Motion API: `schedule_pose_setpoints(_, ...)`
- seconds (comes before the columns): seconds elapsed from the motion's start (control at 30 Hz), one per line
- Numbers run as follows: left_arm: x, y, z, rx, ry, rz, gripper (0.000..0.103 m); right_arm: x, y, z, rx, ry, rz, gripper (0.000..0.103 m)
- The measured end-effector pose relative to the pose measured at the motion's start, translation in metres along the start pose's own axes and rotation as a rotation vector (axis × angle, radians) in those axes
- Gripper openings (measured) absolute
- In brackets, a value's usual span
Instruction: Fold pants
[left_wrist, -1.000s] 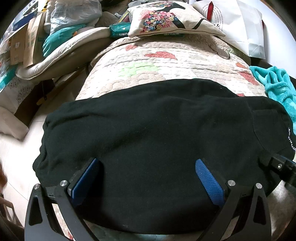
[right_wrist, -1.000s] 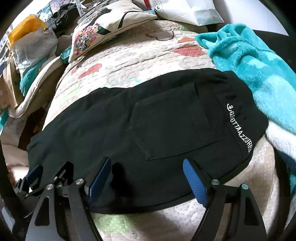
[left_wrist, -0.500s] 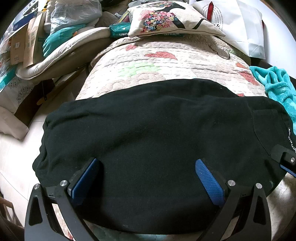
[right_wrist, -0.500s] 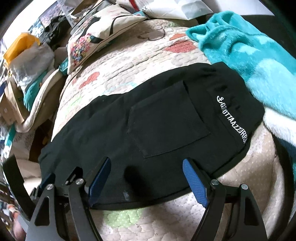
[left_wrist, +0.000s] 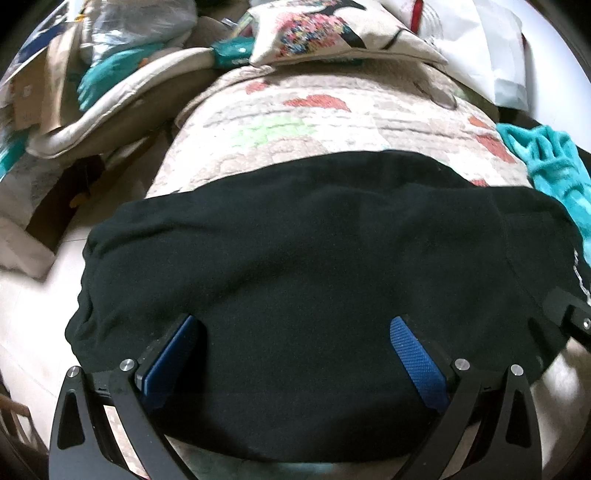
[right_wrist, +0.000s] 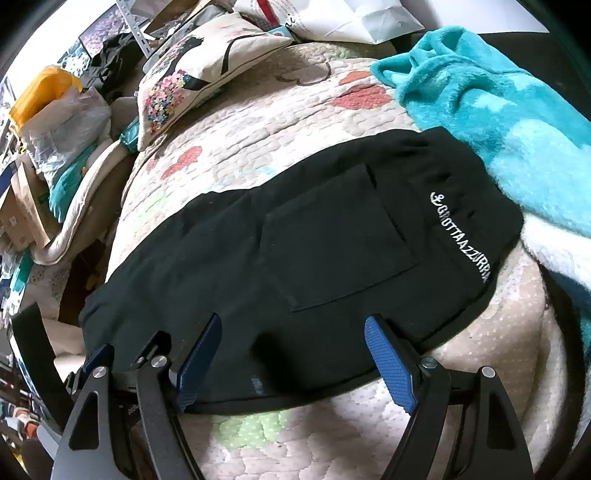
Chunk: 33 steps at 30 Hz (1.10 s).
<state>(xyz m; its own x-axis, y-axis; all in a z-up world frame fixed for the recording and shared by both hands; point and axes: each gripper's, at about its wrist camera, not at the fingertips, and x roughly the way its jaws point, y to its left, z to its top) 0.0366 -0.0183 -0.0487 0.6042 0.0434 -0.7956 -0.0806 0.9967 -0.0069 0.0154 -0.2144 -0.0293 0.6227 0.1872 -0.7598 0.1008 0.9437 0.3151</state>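
Note:
Black pants lie folded across a quilted bed, their waistband to the right. In the right wrist view the pants show a back pocket and white lettering on the waistband. My left gripper is open over the leg part near the front edge, blue pads wide apart and nothing pinched. My right gripper is open just below the pocket, also over the front edge. The right gripper's tip shows at the left view's right edge, and the left gripper shows low at the right view's left.
The quilt has red and green patches. A flowered pillow and a white bag lie at the far end. A teal blanket touches the waistband on the right. Bags and boxes crowd the left side.
The right wrist view has tilted a little as that gripper rolled and shifted slightly. The left gripper and the pants have stayed put. Both jaws keep the same width.

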Motion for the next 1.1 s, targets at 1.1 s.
schedule_pose_setpoints(1.1,-0.001,0.215,-0.057,-0.976,0.118,-0.193,0.082,0.074,0.277,0.035,-0.878,0.260,0.271,0.085)
